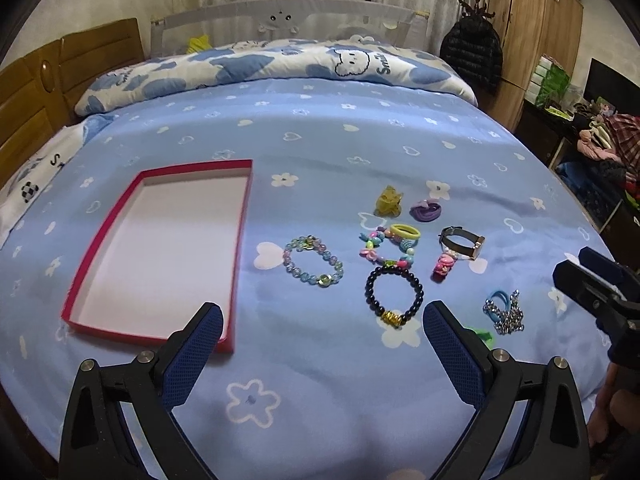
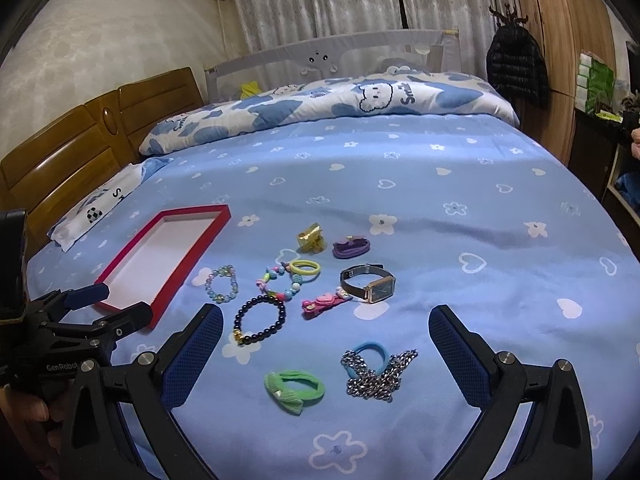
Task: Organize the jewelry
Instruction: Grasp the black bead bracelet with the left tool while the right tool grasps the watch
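Observation:
An empty red tray (image 1: 236,236) (image 2: 120,258) with a white floor lies on the blue bedspread, left of the jewelry. The pieces are spread out: a pale blue bead bracelet (image 1: 313,261) (image 2: 222,285), a black bead bracelet (image 1: 394,298) (image 2: 260,319), a colourful bead bracelet (image 1: 386,249) (image 2: 280,284), a watch (image 1: 462,242) (image 2: 370,283), a silver chain (image 1: 506,314) (image 2: 376,376), a green hair tie (image 2: 294,390). My left gripper (image 1: 322,318) hovers open in front of the black bracelet. My right gripper (image 2: 326,320) hangs open above the chain and green tie.
A yellow clip (image 1: 387,200), purple hair tie (image 1: 426,210), yellow ring tie (image 1: 405,232) and pink clip (image 1: 442,266) also lie there. A folded quilt (image 1: 280,64) runs along the far side. A wooden headboard (image 1: 32,104) stands left, a wardrobe (image 1: 532,20) and cluttered shelves right.

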### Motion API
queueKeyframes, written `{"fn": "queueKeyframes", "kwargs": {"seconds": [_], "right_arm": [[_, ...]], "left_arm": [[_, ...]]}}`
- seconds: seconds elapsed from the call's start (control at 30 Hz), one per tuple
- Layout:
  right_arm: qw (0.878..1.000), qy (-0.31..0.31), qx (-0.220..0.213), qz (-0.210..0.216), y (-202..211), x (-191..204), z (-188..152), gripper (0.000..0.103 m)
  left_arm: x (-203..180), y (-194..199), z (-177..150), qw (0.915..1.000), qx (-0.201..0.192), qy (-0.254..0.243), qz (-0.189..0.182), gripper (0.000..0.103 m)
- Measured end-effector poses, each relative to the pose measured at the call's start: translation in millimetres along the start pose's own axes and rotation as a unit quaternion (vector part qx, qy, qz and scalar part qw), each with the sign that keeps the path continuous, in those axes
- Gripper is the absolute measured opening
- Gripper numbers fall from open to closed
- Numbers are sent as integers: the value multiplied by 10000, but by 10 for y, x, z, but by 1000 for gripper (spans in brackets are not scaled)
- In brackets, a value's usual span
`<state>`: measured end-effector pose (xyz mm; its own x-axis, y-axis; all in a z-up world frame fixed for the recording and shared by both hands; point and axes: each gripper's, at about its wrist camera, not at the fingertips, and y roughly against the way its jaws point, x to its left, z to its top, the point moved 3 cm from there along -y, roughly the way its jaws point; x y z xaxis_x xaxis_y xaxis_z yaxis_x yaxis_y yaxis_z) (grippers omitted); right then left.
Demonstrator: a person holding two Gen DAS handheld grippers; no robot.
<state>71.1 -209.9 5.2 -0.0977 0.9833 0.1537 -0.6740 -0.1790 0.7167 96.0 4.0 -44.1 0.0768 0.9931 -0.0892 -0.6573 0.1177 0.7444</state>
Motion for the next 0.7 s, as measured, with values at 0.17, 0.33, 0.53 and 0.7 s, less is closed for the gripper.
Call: {"fn": "queueKeyframes", "kwargs": {"seconds": [0.17, 0.33, 0.53, 0.7], "right_arm": [[9998, -92, 157, -10, -174, -112, 69, 98], [9995, -154, 284, -51, -361, -205, 146, 90], [9980, -312, 533, -108, -626, -345, 211, 79], [9950, -498, 844, -208, -903, -461, 217, 67]], "left_arm": [[-31, -178, 117, 9998, 149, -41, -86, 96], [-79, -381, 193, 9993, 327, -137, -111, 89], [-157, -654, 259, 9978, 606, -216, -157, 77], [-211, -915, 266, 9954, 890, -246, -260, 62]]}}
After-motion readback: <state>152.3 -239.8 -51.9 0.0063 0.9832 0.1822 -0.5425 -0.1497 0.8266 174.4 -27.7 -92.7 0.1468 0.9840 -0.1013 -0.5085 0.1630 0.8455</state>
